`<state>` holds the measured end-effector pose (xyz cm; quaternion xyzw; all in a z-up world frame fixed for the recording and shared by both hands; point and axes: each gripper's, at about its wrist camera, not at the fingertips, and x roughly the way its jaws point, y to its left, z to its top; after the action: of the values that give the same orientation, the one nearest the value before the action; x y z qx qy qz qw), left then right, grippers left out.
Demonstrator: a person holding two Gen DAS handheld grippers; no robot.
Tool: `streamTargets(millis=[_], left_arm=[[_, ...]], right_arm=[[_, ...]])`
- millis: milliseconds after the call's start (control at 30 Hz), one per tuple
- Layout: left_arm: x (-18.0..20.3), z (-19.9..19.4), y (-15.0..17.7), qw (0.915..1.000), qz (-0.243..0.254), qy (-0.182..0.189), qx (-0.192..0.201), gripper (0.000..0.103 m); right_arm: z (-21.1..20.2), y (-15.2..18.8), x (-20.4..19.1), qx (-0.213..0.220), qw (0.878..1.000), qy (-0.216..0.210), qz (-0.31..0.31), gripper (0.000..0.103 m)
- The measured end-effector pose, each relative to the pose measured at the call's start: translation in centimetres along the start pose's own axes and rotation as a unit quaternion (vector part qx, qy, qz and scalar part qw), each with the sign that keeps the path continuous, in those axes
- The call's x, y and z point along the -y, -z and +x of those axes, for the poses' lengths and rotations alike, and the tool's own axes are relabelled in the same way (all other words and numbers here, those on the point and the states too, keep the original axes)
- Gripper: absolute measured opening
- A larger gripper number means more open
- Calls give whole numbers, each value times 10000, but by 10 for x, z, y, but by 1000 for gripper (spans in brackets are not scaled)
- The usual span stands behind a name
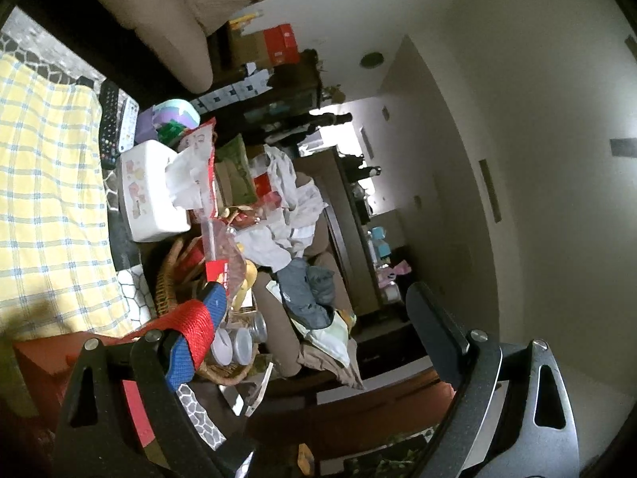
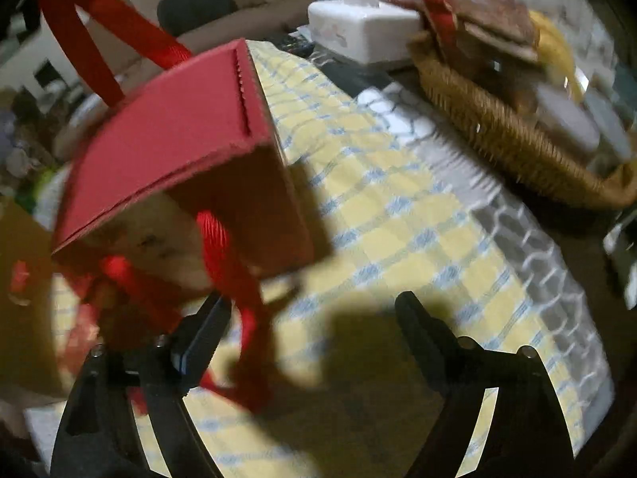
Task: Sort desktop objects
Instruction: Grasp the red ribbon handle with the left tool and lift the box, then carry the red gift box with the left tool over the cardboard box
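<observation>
A red cardboard box (image 2: 171,151) with red ribbon handles hangs tilted above the yellow checked cloth (image 2: 398,219). One handle (image 2: 107,36) runs up and out of the right wrist view at the top left. The other handle (image 2: 235,279) droops beside the left finger of my right gripper (image 2: 312,302), whose jaws stand apart with nothing pinched. In the left wrist view the red strap (image 1: 191,326) is hooked over the blue-padded finger (image 1: 199,342) of my left gripper (image 1: 318,298), which is open wide and rolled sideways. A corner of the box (image 1: 43,358) shows below it.
A wicker basket (image 2: 497,131) piled with snack packets and cans sits at the right of the cloth, with a white tissue box (image 2: 358,36) behind it. Two remotes (image 1: 109,123) lie past the tissue box. A beige sofa and cluttered shelves stand beyond the table.
</observation>
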<state>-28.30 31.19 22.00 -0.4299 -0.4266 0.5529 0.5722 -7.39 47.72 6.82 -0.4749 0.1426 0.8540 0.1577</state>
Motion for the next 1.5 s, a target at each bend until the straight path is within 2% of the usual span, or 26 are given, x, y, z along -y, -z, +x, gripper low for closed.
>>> streamTargets(millis=[67,133,267,400,500,600,700,933,1133,1233,1333,1500], left_arm=[[6,-1,1,10000,45,82,15,90],[13,-2,1,9999,96,132,18,90],[15,-3,0,9998,121,127,15,90],[11,-10,-1,9999,28,132,89,90],[12,-19,-4,9997,11,148,190,90],[17,-29,-7,9994,6,191,285,90],[29,-40,-10,9990,43,234,376,90],[79,-72,-12,9980,355,134,515,90],[135,-114,-2,9955,702,-150,615,90],[159,-146,2,9931,841,-296,760,90],[178,-184,6,9908,881,-390,949,90],[203,-249,12,9844,1039,-708,1232,90]], right_arm=[[4,0,-8,138,9970,748,-131,85],[8,0,-5,217,9925,1206,23,84],[-3,0,19,502,9824,1711,555,81],[-25,-6,36,959,9688,2150,773,81],[-40,-21,42,1423,9518,2608,765,81],[-68,-30,46,1971,9339,2876,786,81],[-102,-43,49,2413,9212,2951,781,81],[-169,-89,45,2828,9171,2727,677,82],[-224,-119,18,2925,9271,2304,421,82],[-246,-126,-6,2869,9376,1953,206,82],[-262,-124,-34,2793,9462,1634,-3,82],[-284,-115,-89,2847,9504,1208,-342,82]])
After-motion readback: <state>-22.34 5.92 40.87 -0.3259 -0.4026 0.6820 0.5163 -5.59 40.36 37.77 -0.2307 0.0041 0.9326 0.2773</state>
